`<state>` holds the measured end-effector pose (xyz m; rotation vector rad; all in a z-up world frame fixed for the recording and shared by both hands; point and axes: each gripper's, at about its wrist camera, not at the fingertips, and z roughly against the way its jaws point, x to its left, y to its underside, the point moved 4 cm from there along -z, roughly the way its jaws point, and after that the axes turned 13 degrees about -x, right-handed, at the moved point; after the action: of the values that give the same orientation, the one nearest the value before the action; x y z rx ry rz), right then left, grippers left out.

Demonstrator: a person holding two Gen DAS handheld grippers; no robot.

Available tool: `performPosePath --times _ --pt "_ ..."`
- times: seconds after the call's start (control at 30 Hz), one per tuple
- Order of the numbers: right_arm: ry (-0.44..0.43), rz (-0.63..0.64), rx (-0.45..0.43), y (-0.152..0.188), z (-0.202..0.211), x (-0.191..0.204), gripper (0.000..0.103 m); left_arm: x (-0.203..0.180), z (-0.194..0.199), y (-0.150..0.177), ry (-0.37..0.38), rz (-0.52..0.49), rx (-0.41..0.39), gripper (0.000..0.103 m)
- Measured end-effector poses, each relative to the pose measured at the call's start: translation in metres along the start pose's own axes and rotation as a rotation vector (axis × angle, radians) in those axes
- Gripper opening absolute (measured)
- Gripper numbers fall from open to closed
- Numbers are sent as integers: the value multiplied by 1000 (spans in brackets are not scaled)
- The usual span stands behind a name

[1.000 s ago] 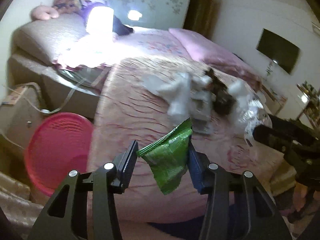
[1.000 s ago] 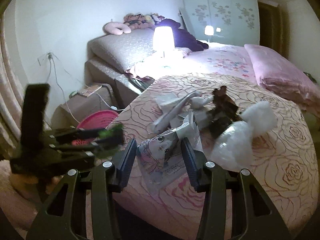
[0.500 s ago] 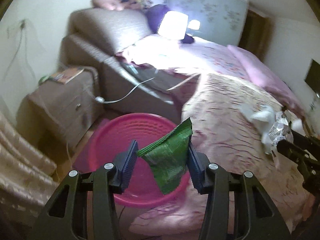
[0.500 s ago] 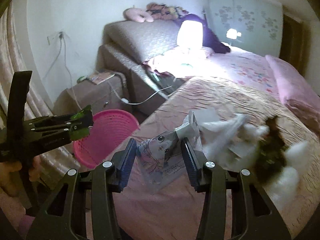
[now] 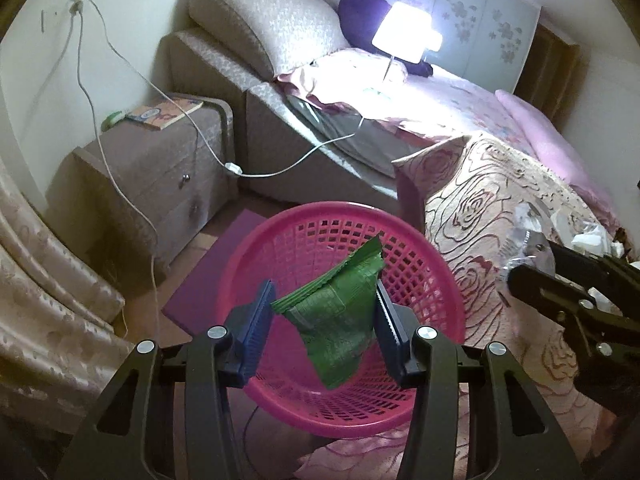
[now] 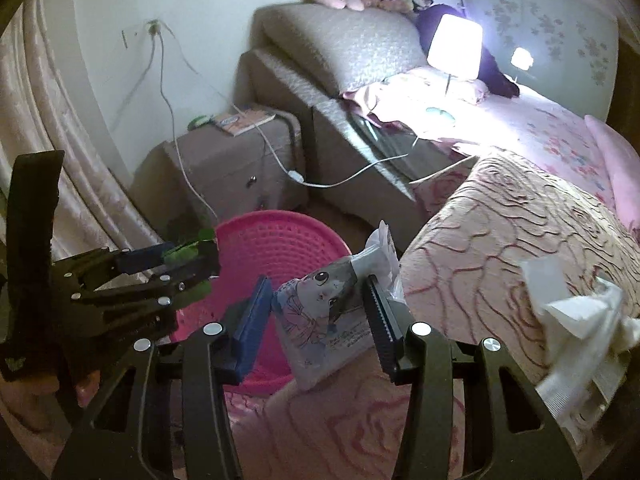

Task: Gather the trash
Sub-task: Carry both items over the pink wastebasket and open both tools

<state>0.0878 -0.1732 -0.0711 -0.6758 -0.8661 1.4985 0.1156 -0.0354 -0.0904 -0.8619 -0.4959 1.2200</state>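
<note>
From the left wrist view there was one pink basket (image 5: 404, 240) on the floor beside the bed (image 5: 500, 184), one lit lamp (image 5: 402, 32) at 1 o'clock, one nightstand (image 5: 160, 168) at 10 o'clock with one book (image 5: 164, 112) on top. The left tool (image 5: 324, 320) pointed forward and down over the basket's mouth, its two fingers pinching one green wrapper (image 5: 340, 312), which hung between them above the basket's interior. The right tool (image 5: 568, 280) entered from 3 o'clock over the bedspread; whether it gripped anything could not be told from here. A loose heap of white trash (image 5: 588, 236) lay on the bed behind it; pieces could not be counted.

From the right wrist view the same single basket (image 6: 280, 240) sat at center left. The right tool (image 6: 320, 320) was level, above the bed's edge just beside the basket, its fingers pinching one cartoon-printed packet (image 6: 324, 320). The left tool (image 6: 176, 260) reached in from 9 o'clock over the basket rim, green wrapper (image 6: 188, 250) at its tips. One crumpled white tissue clump (image 6: 576, 320) lay on the bed at 4 o'clock.
</note>
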Motion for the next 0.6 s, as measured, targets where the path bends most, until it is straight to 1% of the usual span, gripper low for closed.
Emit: performPosePath --times 0.07,0.13,0.17,0.27,0.3,0.33,0.4,0.5,0.6 --pt "-4 8 6 0 -6 4 47 1 -3 2 -2 1 6 48" --pt "-12 13 9 -1 -9 7 47 4 -6 2 -5 6 12 51" --pt "-19 12 14 0 -11 9 47 6 -6 3 -7 12 12 56" --pt "-22 10 18 0 -14 11 54 10 -6 3 -13 26 5 63" --pt "-24 5 18 1 -15 11 57 11 -5 2 -17 25 2 66" --pt "-26 -1 17 1 -15 11 59 12 -5 1 -20 26 0 68" --pt "-25 -3 15 2 -15 10 61 14 -4 0 -23 32 -5 71" --pt "-22 -16 13 3 -14 8 64 17 -2 -2 -30 38 -11 73" --pt "-14 -36 6 3 -9 3 64 19 -1 -3 -39 43 -18 73"
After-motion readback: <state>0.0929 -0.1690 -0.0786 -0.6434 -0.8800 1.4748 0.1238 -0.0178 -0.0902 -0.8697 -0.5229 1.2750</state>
